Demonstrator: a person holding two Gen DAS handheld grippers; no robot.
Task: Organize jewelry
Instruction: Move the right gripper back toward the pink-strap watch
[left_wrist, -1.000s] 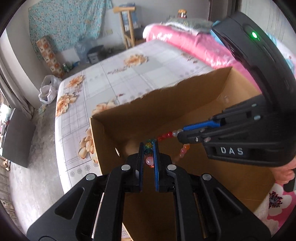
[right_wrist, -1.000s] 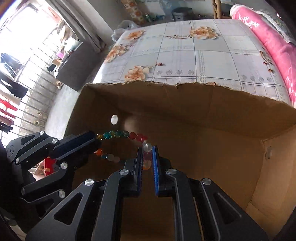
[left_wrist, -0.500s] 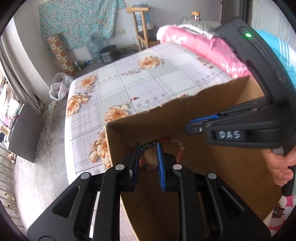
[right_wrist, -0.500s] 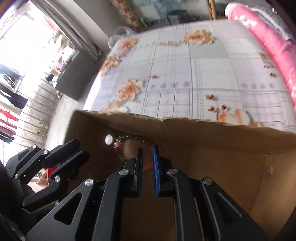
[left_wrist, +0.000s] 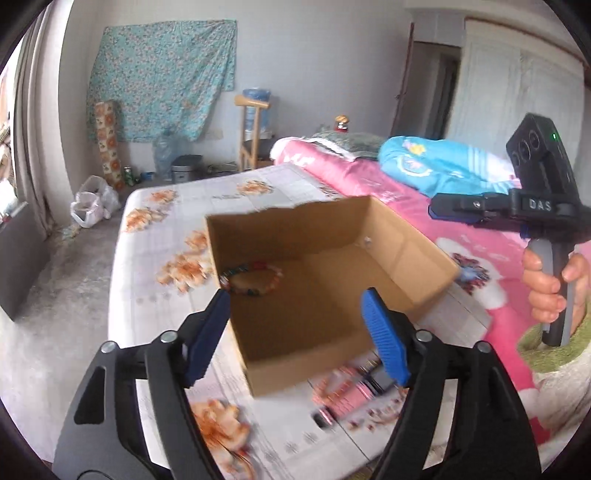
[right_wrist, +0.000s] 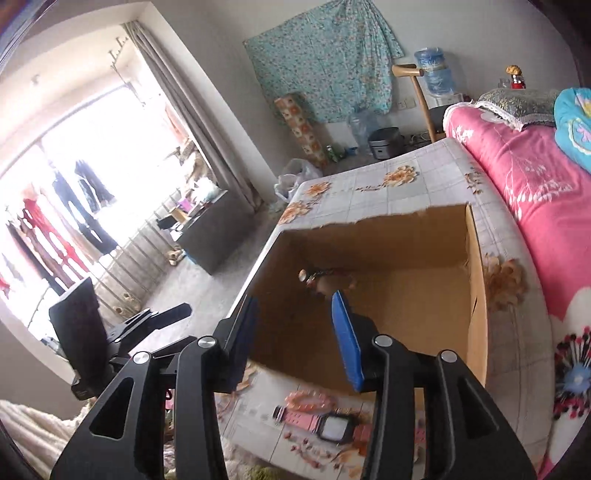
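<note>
white letters "DAS" on the black body of the right gripper (left_wrist: 458, 210), no other readable text

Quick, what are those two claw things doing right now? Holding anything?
Left gripper: open, holding nothing; the beaded bracelet lies in the cardboard box.
Right gripper: open, holding nothing.

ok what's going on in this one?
A person is sorting jewelry on a bed with two tools. The multicolored bead bracelet lies in a corner of the cardboard box. Left hand-held gripper and right hand-held gripper are both open, empty and above the box. A pink-strapped watch and a pink bead bracelet lie on the sheet outside the box, near its front wall.
</note>
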